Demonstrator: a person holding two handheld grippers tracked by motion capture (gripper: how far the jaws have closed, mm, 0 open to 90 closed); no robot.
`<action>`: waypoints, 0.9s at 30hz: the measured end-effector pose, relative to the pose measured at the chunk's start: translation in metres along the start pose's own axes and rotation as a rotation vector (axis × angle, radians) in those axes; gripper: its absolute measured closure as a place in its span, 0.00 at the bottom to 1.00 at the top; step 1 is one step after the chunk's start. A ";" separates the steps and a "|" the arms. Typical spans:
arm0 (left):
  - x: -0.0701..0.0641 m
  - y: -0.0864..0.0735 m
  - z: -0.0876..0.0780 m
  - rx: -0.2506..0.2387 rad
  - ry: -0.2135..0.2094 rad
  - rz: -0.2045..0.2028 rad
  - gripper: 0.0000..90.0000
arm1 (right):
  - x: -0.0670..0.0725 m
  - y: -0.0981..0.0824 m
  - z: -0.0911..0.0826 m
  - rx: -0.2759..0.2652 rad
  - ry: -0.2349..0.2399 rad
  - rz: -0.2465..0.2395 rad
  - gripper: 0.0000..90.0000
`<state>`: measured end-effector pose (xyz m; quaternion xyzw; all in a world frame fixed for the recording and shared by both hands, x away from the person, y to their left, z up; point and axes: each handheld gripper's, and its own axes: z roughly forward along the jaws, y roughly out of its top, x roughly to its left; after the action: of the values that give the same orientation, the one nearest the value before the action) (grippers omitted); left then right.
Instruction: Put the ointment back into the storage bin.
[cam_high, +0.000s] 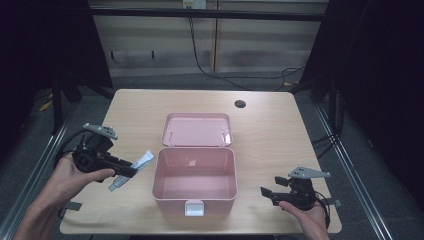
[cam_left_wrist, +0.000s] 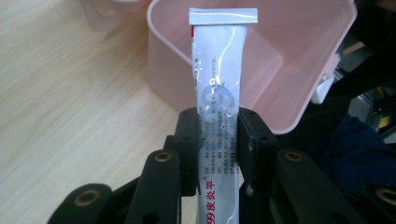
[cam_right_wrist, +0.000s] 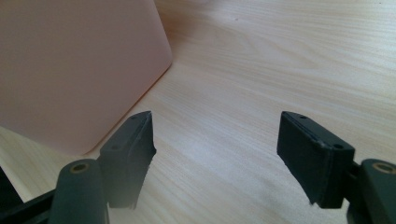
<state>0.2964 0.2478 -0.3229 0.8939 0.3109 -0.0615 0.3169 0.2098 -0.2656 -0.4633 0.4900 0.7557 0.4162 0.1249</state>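
Observation:
A pink box (cam_high: 195, 201) stands open at the table's middle, its lid (cam_high: 196, 129) laid flat behind it and its inside bare. My left gripper (cam_high: 131, 171) is left of the box, held above the table, shut on a white-and-silver ointment tube (cam_high: 143, 160). In the left gripper view the tube (cam_left_wrist: 217, 70) rises between the jaws of that gripper (cam_left_wrist: 217, 135), crimped end toward the box (cam_left_wrist: 280, 84). My right gripper (cam_high: 270, 186) rests near the box's front right corner, open. In the right gripper view its jaws (cam_right_wrist: 215, 135) stand wide apart over bare wood, beside the box wall (cam_right_wrist: 70, 70).
The box has a white latch (cam_high: 194, 207) on its front wall. A round cable hole (cam_high: 240, 104) sits at the table's far right. The wooden table (cam_high: 280, 135) has bare wood around the box. Cables run across the floor behind the table.

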 end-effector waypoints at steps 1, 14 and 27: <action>-0.001 0.002 -0.001 0.005 0.003 0.011 0.79 | 0.000 0.000 0.000 0.000 -0.001 0.000 0.30; -0.022 0.028 0.006 0.045 -0.023 0.090 0.79 | 0.000 0.000 0.000 -0.004 -0.003 0.000 0.29; -0.037 0.050 0.020 0.083 -0.043 0.133 0.79 | 0.000 0.000 0.000 -0.002 -0.001 -0.003 0.29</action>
<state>0.2986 0.1864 -0.3012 0.9235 0.2411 -0.0722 0.2895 0.2094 -0.2655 -0.4629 0.4891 0.7559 0.4165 0.1262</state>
